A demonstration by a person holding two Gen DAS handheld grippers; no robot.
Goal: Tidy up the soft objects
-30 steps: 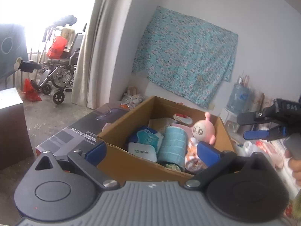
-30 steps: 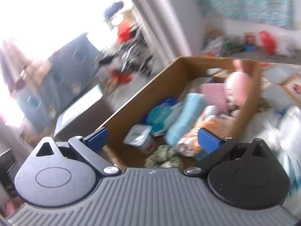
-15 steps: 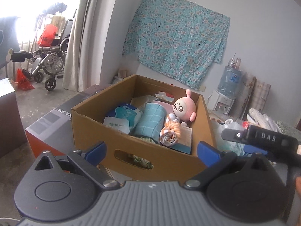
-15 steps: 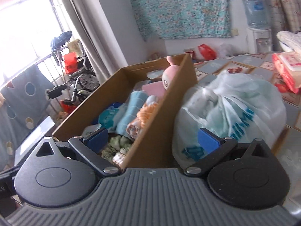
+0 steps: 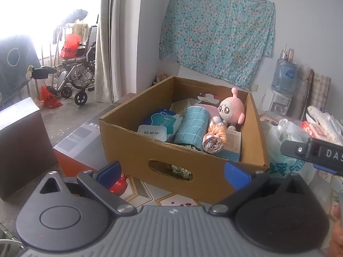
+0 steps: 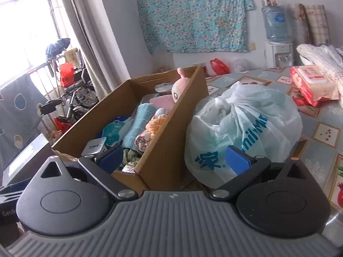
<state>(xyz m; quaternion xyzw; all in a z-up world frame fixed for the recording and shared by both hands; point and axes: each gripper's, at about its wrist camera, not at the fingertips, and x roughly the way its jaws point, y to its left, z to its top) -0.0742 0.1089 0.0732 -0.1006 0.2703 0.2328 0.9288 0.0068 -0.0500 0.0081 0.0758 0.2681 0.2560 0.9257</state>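
We are holding the left gripper (image 5: pixel 172 170) wide open and empty, facing the near wall of the cardboard box (image 5: pixel 165 150) with its hand slot. We are keeping the right gripper (image 6: pixel 173 157) spread open too, gripping nothing, one finger over the box's corner, the other against the tied plastic bag (image 6: pixel 246 124) just beside the box at 3 o'clock. Inside the box we are seeing a pink plush toy (image 5: pixel 231 108) at 1 o'clock, a rolled teal towel (image 5: pixel 193 125) centre, a wipes pack (image 5: pixel 164 121) at 9 o'clock
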